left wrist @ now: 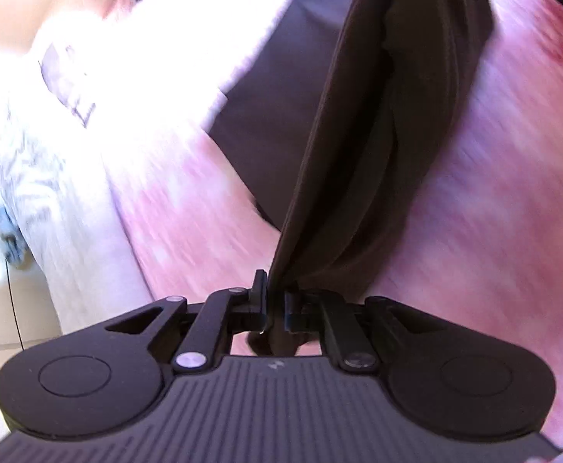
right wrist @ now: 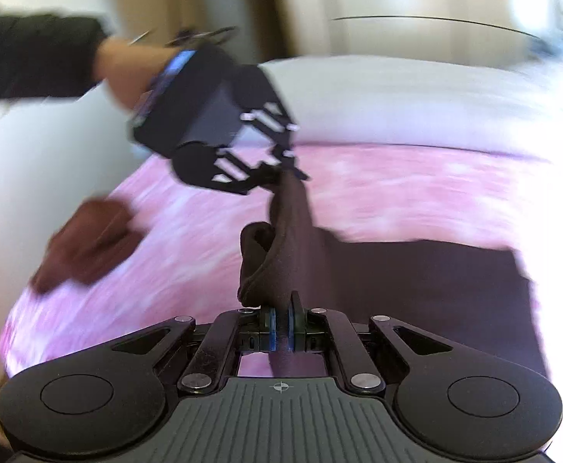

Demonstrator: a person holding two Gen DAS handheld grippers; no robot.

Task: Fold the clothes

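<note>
A dark brown garment (left wrist: 378, 123) hangs stretched between both grippers above a pink bedspread (left wrist: 189, 208). My left gripper (left wrist: 275, 301) is shut on one edge of it; the cloth runs up and away from the jaws. In the right wrist view my right gripper (right wrist: 280, 316) is shut on another edge of the same garment (right wrist: 281, 239). The left gripper (right wrist: 281, 171) shows there too, held by a hand, pinching the cloth's far end. Part of the garment (right wrist: 428, 281) lies flat on the bed at right.
A smaller brown cloth (right wrist: 85, 243) lies on the pink bedspread (right wrist: 397, 193) at left. A white sheet and pillow area (right wrist: 397, 96) lies beyond. White printed fabric (left wrist: 69, 88) lies at the bed's left side. Frames are motion-blurred.
</note>
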